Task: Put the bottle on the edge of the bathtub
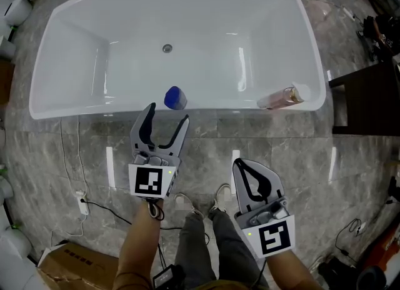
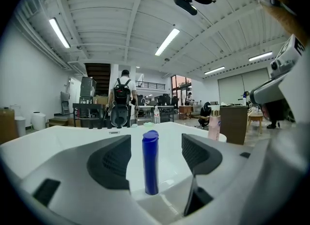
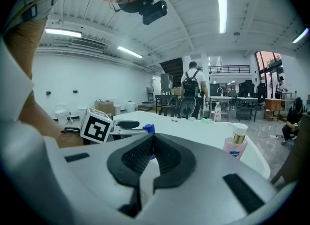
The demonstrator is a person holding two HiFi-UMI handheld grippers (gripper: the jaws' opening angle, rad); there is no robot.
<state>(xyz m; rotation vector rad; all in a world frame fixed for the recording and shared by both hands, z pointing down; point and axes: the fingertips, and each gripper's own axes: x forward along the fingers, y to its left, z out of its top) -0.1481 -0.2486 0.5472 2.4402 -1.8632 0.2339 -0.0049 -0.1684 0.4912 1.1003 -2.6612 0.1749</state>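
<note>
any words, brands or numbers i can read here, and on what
No readable text anywhere.
pink bottle: blue label, print too small to read.
blue bottle: no print visible.
marker cubes: black-and-white square patterns only, no letters.

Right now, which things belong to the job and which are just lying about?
Job: tall blue plastic bottle upright on white bathtub's near rim; left gripper, open, facing it.
Lying about: pink bottle with gold collar on the rim's right corner; brown cardboard box on floor; right gripper, shut.
</note>
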